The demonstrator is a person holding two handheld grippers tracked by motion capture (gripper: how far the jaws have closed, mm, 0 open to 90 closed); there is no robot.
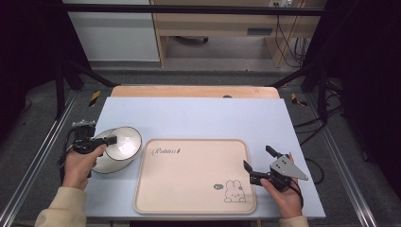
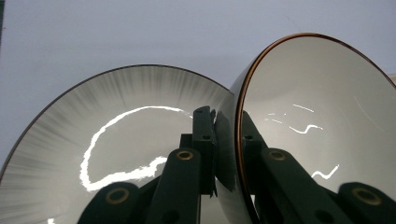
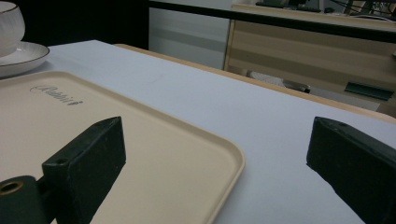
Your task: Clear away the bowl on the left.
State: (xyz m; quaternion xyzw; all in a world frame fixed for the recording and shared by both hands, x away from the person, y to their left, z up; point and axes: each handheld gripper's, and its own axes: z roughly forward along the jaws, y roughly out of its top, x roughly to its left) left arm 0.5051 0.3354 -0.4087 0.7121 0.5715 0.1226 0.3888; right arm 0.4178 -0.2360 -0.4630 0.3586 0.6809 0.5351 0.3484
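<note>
A white bowl [image 1: 124, 140] with a thin brown rim is tilted above a white plate [image 1: 101, 163] at the table's left. My left gripper [image 1: 111, 140] is shut on the bowl's rim, one jaw inside and one outside. The left gripper view shows the bowl [image 2: 317, 116] on edge between the jaws of that gripper [image 2: 226, 128], with the streaked plate [image 2: 116, 130] below. My right gripper [image 1: 258, 158] stands open over the right edge of the beige rabbit tray [image 1: 194, 189], nothing between its fingers. In the right gripper view, its gripper [image 3: 215, 149] spans the tray's corner [image 3: 140, 154]; the bowl [image 3: 9, 25] and plate [image 3: 23, 53] sit far left.
The pale blue table top [image 1: 198, 118] stretches behind the tray, with a wooden strip [image 1: 194, 91] along its far edge. Black frame posts stand at both sides. A desk and cables lie beyond the table.
</note>
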